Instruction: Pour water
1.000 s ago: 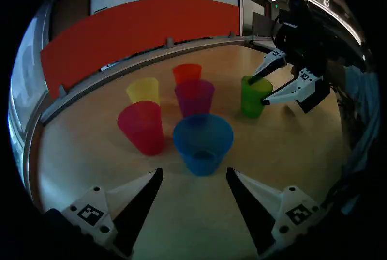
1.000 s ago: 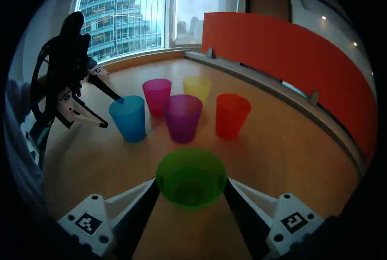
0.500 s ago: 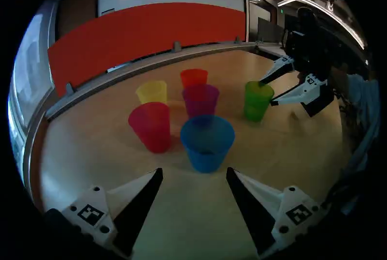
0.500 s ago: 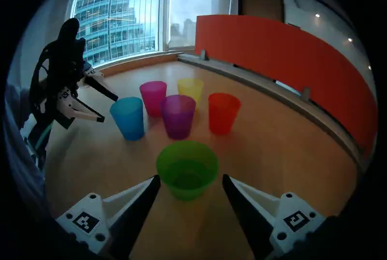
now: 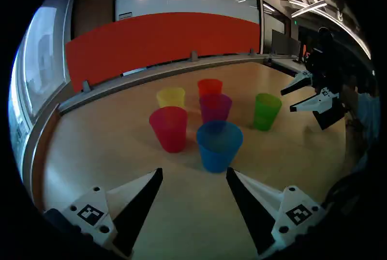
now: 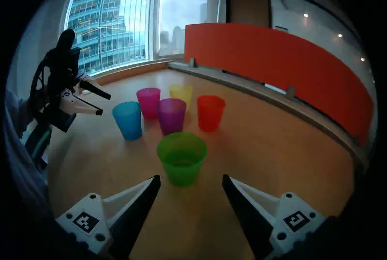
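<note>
**Left gripper view.** The left gripper [image 5: 194, 170] is released. Its two white, wedge-shaped fingers stand wide apart with nothing between them, above a smooth, pale wooden table [image 5: 92, 158]. Six tapered, translucent plastic cups stand upright on the table, mouths up. From left to right:
- the red cup [image 5: 169, 128];
- the yellow cup [image 5: 171, 98], behind the red one;
- the orange cup [image 5: 210, 86], at the back;
- the purple cup [image 5: 215, 107], just in front of the orange one;
- the blue cup [image 5: 219, 145], nearest, just ahead of the fingertips and untouched;
- the green cup [image 5: 266, 111], set apart from the cluster.

Farther right is the right gripper [image 5: 287, 101], fingers spread, near the green cup and clear of it.

**Right gripper view.** At the left, the left gripper stands beside the blue cup, apart from it. The right gripper's own fingers are parted, and the green cup stands free just ahead of their tips. Whether any cup holds water cannot be told. A flat orange panel [image 6: 271, 61] runs along the table's far edge.
</note>
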Motion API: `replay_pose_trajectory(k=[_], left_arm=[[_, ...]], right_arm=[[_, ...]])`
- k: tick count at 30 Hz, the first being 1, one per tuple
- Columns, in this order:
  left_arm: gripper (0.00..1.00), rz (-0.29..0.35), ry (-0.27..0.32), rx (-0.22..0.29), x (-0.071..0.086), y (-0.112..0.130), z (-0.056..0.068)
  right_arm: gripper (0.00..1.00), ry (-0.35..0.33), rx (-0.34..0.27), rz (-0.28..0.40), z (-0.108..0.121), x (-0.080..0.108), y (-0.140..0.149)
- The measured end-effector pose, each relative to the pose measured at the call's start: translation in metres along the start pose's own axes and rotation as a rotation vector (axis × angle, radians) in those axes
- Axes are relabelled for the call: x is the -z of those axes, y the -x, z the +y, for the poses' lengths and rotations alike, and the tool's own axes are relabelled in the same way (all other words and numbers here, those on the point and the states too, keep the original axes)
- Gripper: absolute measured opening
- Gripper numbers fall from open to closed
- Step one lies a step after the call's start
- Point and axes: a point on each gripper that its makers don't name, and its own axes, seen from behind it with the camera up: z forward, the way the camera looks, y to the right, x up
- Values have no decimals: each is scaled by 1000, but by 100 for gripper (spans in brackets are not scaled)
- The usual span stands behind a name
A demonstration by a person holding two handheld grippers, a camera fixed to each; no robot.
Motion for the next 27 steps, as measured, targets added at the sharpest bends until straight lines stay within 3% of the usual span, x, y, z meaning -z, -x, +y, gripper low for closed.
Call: replay_pose_trajectory(k=[11, 20, 27], left_arm=[[98, 103, -107, 49, 21, -18, -22], [98, 242, -226, 63, 42, -48, -43], [98, 317, -274, 101, 49, -60, -51]], right_arm=[[99, 105, -60, 82, 17, 32, -12], [99, 273, -93, 158, 47, 54, -21], [99, 363, -131, 228, 63, 65, -30]])
